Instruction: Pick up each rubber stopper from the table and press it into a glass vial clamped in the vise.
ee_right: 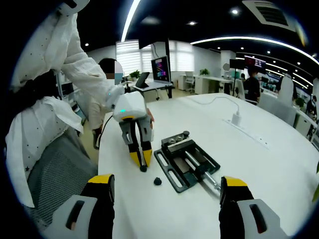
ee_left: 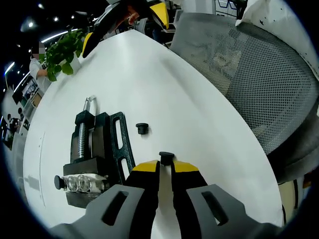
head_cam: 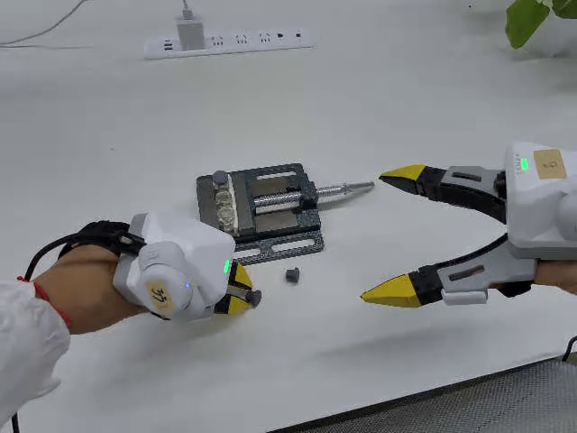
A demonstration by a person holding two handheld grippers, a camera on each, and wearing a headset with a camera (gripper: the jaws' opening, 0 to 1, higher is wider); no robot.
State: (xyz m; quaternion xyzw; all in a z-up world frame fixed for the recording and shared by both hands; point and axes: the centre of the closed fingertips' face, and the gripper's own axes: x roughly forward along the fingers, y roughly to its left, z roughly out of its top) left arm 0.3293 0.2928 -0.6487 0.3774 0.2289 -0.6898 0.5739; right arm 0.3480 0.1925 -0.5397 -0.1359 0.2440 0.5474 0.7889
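Observation:
A dark vise (head_cam: 270,216) sits mid-table with a row of glass vials (head_cam: 224,206) clamped in it; the far vial carries a grey stopper (head_cam: 220,178). My left gripper (head_cam: 243,299) rests low on the table just in front of the vise, shut on a rubber stopper (ee_left: 166,158) at its tips. A second, loose stopper (head_cam: 292,275) lies between that gripper and the vise, also seen as the loose stopper (ee_left: 142,128). My right gripper (head_cam: 394,233) hovers wide open to the right of the vise, holding nothing. The right gripper view shows the vise (ee_right: 187,162) and the left gripper (ee_right: 140,155).
A white power strip (head_cam: 230,41) with a plugged charger lies at the table's far side. Green leaves (head_cam: 527,18) hang in at the top right. The table's front edge runs near the right gripper, with a mesh chair (ee_left: 249,74) beyond it.

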